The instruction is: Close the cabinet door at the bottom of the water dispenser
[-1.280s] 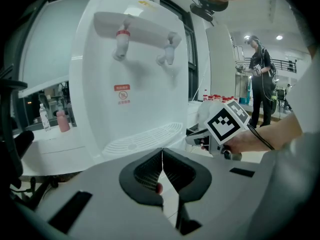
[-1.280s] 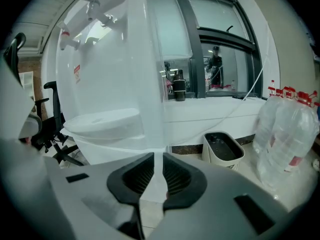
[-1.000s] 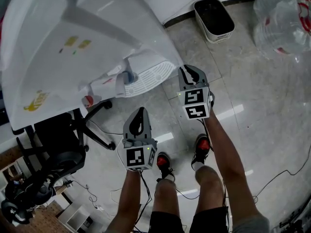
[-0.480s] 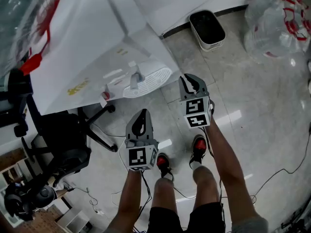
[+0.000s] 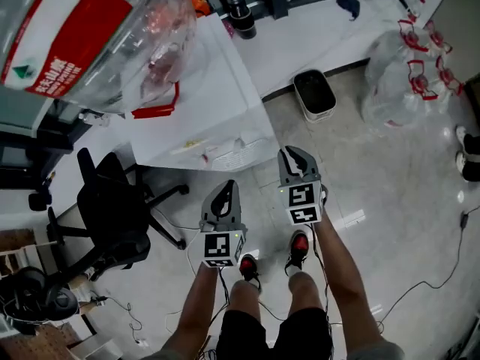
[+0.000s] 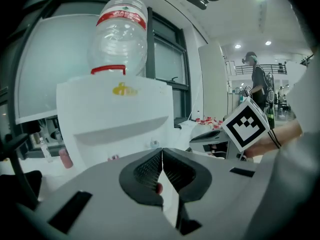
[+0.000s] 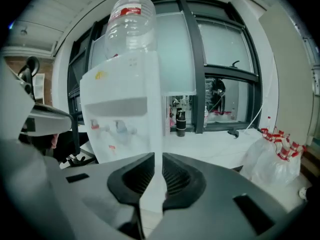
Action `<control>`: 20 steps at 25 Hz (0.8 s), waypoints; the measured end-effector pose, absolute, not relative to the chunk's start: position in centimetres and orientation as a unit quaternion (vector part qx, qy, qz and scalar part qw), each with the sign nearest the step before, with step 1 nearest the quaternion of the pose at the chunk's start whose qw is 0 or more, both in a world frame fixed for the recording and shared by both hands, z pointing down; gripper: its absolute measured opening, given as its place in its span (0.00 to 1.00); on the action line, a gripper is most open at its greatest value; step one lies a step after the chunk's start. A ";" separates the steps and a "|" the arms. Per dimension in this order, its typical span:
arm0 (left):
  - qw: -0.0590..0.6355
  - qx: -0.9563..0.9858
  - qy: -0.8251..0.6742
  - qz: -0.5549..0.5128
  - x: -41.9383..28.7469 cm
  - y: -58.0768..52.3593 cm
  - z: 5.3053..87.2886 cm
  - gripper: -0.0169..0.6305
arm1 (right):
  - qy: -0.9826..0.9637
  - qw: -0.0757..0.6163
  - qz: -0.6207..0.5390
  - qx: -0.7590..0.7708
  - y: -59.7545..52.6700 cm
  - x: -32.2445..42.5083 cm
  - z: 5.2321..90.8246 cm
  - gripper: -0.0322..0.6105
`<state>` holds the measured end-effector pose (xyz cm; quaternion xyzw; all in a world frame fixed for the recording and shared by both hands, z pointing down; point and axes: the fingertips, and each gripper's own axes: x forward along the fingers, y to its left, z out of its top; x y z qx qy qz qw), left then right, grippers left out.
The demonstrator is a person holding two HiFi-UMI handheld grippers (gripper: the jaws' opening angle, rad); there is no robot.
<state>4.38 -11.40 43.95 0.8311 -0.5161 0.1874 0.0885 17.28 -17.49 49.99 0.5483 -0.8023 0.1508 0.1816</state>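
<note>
glossy floor (image 5: 397, 178), clear plastic bottle (image 6: 123, 36), smooth dispenser (image 6: 112, 114)

The person holds both arms out in front, bare forearms side by side. The left gripper (image 5: 227, 190) sits a little nearer the body than the right gripper (image 5: 294, 156), and both point forward and slightly downward. Each marker cube faces up toward the head, the left cube (image 5: 220, 249) and the right cube (image 5: 301, 204). In the left gripper view the jaws meet at their tips with nothing between them. In the right gripper view the jaws stand almost together, a thin empty slit between them.
</note>
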 end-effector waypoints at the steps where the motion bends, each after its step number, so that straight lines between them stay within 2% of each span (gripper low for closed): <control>1: 0.086 0.832 -0.517 0.183 4.5 -11.4 42.6 0.07 | -0.803 0.180 0.146 0.550 -17.3 17.4 48.5 0.13; 9: 0.074 0.827 -0.534 0.160 2.5 -9.3 32.0 0.07 | -0.809 0.156 0.128 0.552 -13.7 17.0 35.8 0.09; 20: 0.025 0.831 -0.541 0.125 1.4 -5.3 17.8 0.06 | -0.830 0.115 0.051 0.543 -8.6 15.8 19.6 0.08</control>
